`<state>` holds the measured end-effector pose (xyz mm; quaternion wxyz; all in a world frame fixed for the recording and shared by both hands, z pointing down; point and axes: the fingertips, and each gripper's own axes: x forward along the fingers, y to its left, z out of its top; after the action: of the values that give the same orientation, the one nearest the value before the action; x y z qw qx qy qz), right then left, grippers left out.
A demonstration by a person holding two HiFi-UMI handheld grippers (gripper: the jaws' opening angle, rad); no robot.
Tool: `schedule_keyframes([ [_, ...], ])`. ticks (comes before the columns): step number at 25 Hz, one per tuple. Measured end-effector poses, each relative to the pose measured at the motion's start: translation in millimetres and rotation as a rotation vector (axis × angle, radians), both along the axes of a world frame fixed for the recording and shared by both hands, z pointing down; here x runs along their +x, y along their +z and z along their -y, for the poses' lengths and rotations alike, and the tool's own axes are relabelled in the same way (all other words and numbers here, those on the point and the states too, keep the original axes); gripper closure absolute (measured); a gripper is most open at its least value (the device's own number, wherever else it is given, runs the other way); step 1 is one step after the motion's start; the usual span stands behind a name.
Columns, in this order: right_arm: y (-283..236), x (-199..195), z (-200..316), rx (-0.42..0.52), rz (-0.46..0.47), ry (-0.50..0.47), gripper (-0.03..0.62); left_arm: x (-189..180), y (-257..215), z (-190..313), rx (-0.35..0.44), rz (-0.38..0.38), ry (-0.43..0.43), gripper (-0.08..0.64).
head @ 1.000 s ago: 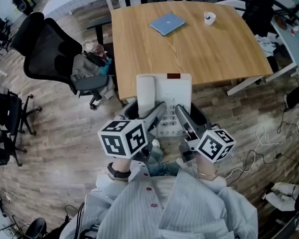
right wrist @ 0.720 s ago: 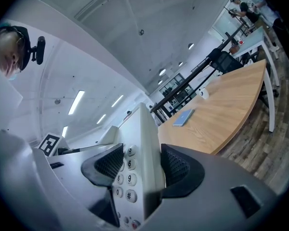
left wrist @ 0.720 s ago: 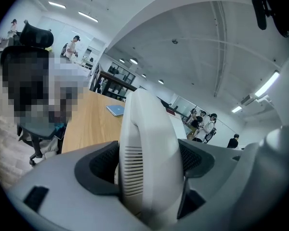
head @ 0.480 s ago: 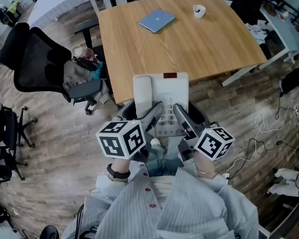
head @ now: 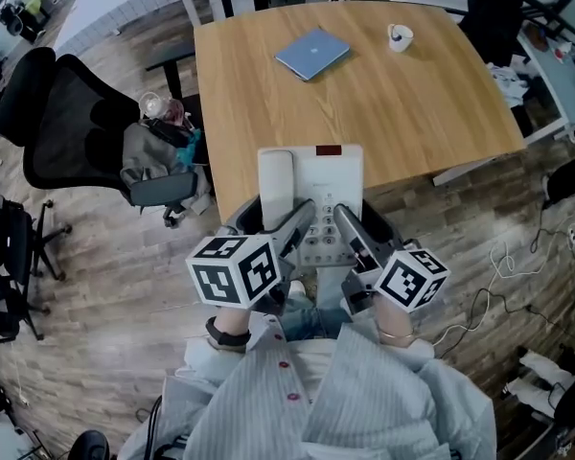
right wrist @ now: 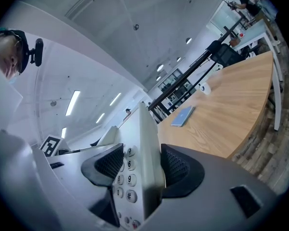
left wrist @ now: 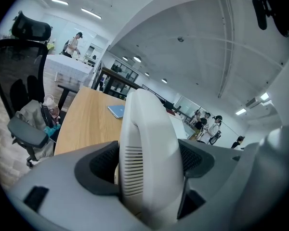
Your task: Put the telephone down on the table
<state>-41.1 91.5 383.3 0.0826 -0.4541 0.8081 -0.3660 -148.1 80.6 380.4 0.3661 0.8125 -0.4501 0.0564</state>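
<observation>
A white desk telephone (head: pixel 318 192) with its handset (head: pixel 278 186) on the left side is held in the air at the near edge of the wooden table (head: pixel 355 103). My left gripper (head: pixel 299 220) is shut on the handset side (left wrist: pixel 147 153), its dark pads pressed against the white shell. At the keypad side (right wrist: pixel 135 177), my right gripper (head: pixel 347 226) is shut on the telephone's right edge. The far half of the telephone overlaps the table's near edge in the head view; whether it touches the top I cannot tell.
A blue notebook (head: pixel 312 53) and a white cup (head: pixel 400 36) lie far back on the table. A black office chair (head: pixel 72 123) with a bag on its seat stands left of it. Cables (head: pixel 484 305) trail over the wooden floor at the right.
The view has shifted a little while both grippers keep hold of the telephone. The telephone stays at the table's near edge.
</observation>
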Motion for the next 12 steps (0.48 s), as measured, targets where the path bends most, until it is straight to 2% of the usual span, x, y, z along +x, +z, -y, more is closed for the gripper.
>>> schedule_keyframes([
  [12, -8.8, 44.6, 157.3, -0.027, -0.005, -0.086, 0.333, 44.6, -7.4, 148.3, -0.027, -0.004, -0.08, 0.183],
])
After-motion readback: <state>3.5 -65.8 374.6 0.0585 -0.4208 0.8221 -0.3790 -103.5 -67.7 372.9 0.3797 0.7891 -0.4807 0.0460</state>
